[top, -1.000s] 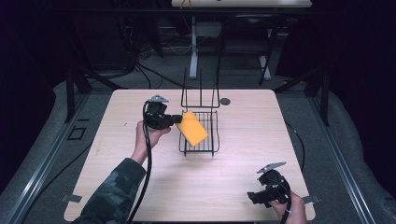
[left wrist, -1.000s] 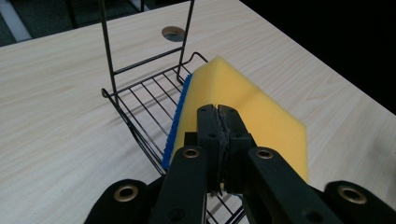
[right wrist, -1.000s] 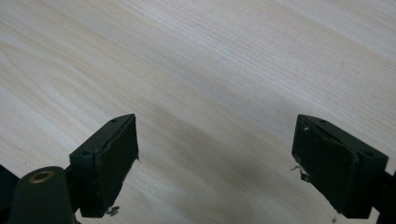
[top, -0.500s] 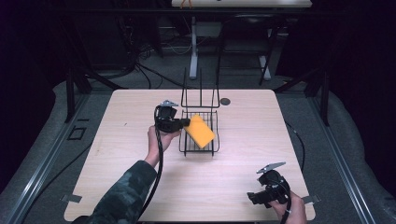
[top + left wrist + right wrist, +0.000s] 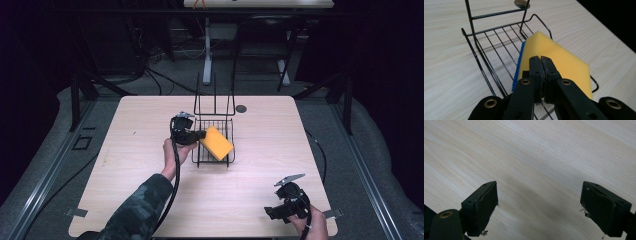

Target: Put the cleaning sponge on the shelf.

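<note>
two grippers are sitting over the table (image 5: 125,200), and one of them is doing the work. the left gripper (image 5: 202,135) is pinching a yellow sponge (image 5: 216,143) by its near edge, jaws squeezed almost flat together on it, as the left gripper view is showing with the sponge (image 5: 554,57) sticking out past the tips. the sponge has a blue scrubby side and is hanging tilted over the black wire rack (image 5: 197,150), which is standing near the middle of the table, a bit toward the far edge. the right gripper (image 5: 272,214) is waiting by the near right corner with its jaws wide apart and nothing between them. the job now looks like putting the sponge down in the rack. to do it well, the left hand should be lowering slowly, keeping the sponge inside the rack's rim, laying it flat on the wires, and letting go once it is resting there, so it is not tipping over the rim.
</note>
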Tool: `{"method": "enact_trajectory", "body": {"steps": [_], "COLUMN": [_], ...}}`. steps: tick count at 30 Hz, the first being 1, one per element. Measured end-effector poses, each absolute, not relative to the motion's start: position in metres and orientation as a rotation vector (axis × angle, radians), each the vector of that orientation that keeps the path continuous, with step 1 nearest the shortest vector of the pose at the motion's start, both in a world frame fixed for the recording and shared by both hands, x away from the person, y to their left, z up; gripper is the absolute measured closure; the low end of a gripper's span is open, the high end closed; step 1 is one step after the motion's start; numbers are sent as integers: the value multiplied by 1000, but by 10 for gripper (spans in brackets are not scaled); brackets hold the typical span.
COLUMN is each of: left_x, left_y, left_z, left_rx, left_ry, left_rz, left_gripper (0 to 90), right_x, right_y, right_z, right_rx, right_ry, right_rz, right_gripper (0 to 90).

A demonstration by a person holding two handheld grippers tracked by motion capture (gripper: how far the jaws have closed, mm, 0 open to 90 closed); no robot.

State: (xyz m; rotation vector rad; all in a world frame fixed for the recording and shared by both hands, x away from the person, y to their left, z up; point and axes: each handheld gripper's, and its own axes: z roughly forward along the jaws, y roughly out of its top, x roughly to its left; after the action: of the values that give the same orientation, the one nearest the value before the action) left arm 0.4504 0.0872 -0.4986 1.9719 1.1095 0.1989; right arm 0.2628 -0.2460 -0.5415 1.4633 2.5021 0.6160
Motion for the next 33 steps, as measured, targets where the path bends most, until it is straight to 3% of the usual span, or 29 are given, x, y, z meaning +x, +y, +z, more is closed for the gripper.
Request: {"method": "enact_trajectory", "body": {"steps": [20, 33], "left_x": [441, 426], "left_y": [99, 96], "left_z": [-508, -506], "left_rx": [2152, 2218], "left_ry": [1079, 1006], "left_rz": [167, 216], "left_gripper": [831, 825], "right_x": [263, 263], "right_y": [-244, -244], "right_z": [-543, -543], "right_rx": [1458, 1459], "right_ry": [2520, 2518], "right_rz": [595, 597], "right_gripper": [142, 142]}}
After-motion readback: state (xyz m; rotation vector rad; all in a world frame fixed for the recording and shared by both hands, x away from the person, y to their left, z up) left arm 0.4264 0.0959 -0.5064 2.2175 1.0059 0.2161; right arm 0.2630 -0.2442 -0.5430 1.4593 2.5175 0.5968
